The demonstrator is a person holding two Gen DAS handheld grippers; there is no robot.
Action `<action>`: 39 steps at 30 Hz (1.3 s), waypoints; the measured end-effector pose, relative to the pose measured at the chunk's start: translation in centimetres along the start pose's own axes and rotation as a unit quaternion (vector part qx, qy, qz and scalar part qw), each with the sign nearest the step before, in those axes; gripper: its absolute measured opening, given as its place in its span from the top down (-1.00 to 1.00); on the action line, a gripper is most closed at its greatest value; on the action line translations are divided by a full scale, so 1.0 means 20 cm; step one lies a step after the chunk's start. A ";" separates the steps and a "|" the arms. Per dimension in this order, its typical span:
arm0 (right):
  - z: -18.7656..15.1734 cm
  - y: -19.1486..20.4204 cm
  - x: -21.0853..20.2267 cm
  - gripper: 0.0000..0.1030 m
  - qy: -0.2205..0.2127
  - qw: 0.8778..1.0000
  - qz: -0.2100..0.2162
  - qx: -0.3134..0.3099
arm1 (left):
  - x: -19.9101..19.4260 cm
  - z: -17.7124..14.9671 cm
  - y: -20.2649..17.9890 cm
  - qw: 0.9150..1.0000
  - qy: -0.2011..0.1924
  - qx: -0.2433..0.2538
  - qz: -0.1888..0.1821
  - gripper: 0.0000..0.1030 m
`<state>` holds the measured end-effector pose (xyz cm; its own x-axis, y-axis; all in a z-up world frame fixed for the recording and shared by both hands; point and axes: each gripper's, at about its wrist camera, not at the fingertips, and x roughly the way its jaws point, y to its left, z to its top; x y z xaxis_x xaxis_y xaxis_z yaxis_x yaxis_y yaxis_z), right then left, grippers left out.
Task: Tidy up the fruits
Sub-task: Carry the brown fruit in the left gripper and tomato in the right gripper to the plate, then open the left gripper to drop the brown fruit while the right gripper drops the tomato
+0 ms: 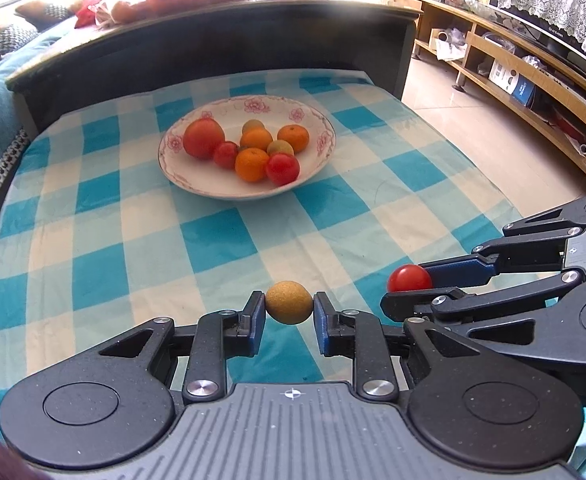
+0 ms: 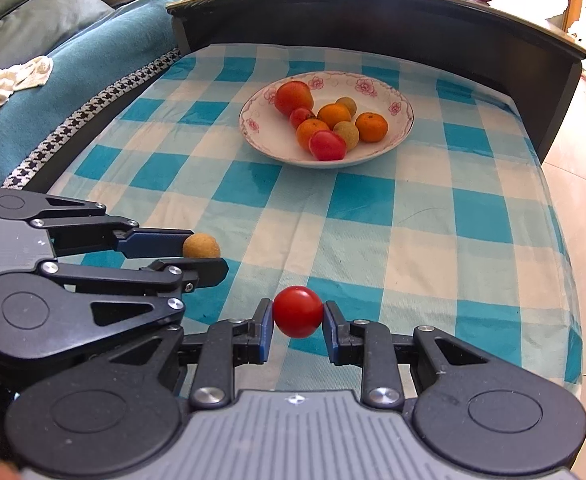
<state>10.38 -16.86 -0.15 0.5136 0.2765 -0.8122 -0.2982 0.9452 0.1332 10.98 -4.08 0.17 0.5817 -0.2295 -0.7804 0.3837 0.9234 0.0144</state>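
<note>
My left gripper is shut on a small tan-yellow round fruit, held over the near part of the checked cloth; it also shows in the right wrist view. My right gripper is shut on a cherry tomato, also seen in the left wrist view, just to the right of the left gripper. A white floral plate farther back holds several tomatoes, oranges and small yellow-green fruits.
The blue-and-white checked cloth covers a low table. A dark raised table behind it carries more fruit and a bag. A teal sofa lies left; a wooden shelf unit and tiled floor lie right.
</note>
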 end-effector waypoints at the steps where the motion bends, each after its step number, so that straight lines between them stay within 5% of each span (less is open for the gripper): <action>1: 0.01 0.00 0.00 0.43 -0.002 1.000 0.000 0.001 | 0.00 0.01 0.00 1.000 -0.002 0.001 0.001 0.38; 25: 0.47 -0.20 0.17 0.43 -0.043 0.998 -0.018 0.029 | 0.28 0.46 0.18 0.999 -0.021 -0.025 0.016 0.38; 39: 0.59 -0.26 0.39 0.41 -0.044 0.998 -0.028 0.035 | 0.42 0.51 0.29 0.998 -0.004 -0.052 0.033 0.32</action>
<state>25.49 -17.56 -0.47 0.5967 0.2343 -0.7675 -0.2119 0.9685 0.1310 25.43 -3.81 -0.01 0.6085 -0.1698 -0.7752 0.2680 0.9634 -0.0006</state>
